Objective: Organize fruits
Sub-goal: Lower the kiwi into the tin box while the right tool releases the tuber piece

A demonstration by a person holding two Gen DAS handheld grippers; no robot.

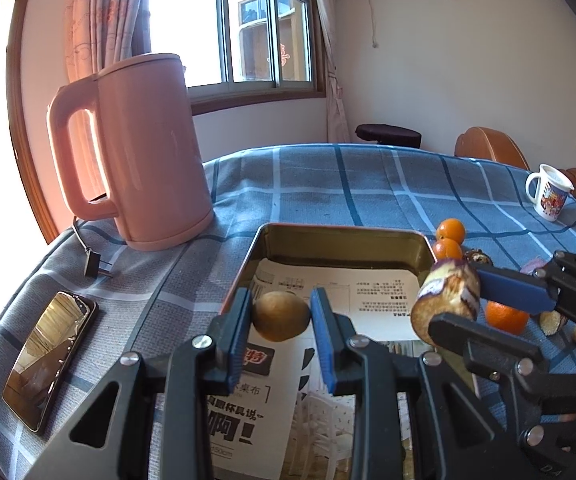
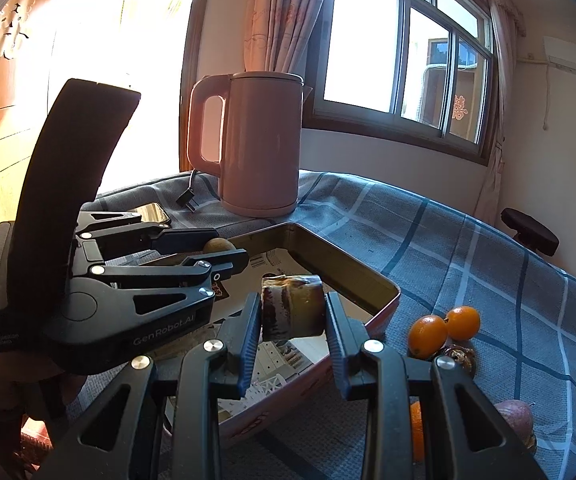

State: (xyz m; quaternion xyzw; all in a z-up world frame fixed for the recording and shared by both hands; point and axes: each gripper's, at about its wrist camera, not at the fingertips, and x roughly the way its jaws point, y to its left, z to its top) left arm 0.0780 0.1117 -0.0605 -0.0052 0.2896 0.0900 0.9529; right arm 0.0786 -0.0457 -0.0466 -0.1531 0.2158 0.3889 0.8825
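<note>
The left tool (image 1: 282,316) is clamped on a small brown fruit (image 1: 282,316), perhaps a kiwi, and holds it just above the paper lining the tin tray (image 1: 343,240); I judge it is poised to set the fruit down inside. Beside it, to its right, the right tool (image 2: 292,312) grips a short cut chunk with purple skin (image 2: 292,312) by its sides, over the tray's near right corner, likely for the same reason: both pieces are being gathered into one container.

Beyond the right tool, outside the tray on the checked counter (image 1: 347,184), two small oranges (image 1: 449,238) touch each other, and a larger orange (image 1: 505,316) sits half hidden behind the right tool's fingers. Darker round pieces near them are too small to name. What the chunk really is stays unclear. Farther off, left of the left tool, stand a pink kettle (image 1: 148,152) and a phone (image 1: 48,356); a mug (image 1: 549,192) waits far right.
</note>
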